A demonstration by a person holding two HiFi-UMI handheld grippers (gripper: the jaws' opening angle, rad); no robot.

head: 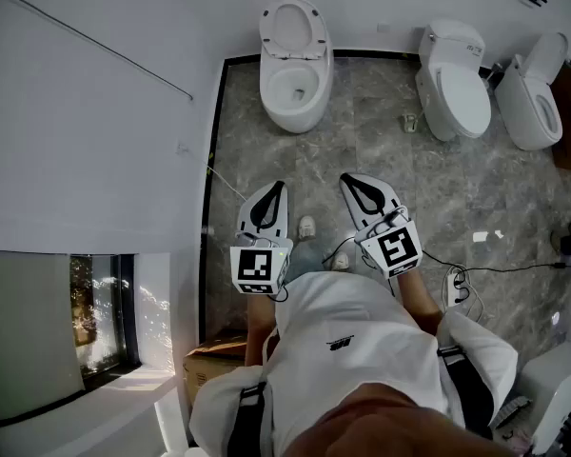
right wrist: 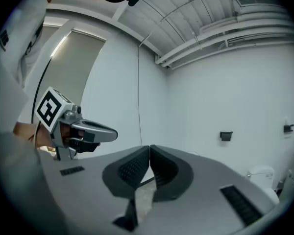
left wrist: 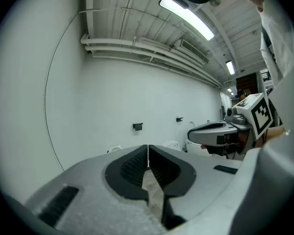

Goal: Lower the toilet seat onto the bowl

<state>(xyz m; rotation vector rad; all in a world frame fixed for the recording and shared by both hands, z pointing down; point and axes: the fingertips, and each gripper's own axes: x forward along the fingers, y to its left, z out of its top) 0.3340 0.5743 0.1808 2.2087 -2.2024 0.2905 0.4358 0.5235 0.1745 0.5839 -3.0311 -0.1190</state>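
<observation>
Left tongs (head: 278,188) and right tongs (head: 348,179) both closed, empty, held level. Toilet (head: 295,93) ahead, seat (head: 293,29) raised.

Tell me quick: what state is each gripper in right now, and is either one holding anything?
Left gripper: closed, holding nothing.
Right gripper: closed, holding nothing.

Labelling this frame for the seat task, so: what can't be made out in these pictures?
- Head view: whether a lid stands behind the raised seat of the leftmost toilet, too small to tell.
- Left gripper view: the left gripper hides the floor and most of the toilets; the right gripper does likewise in its view.
- Head view: cardboard box, partly hidden by the person's torso.
</observation>
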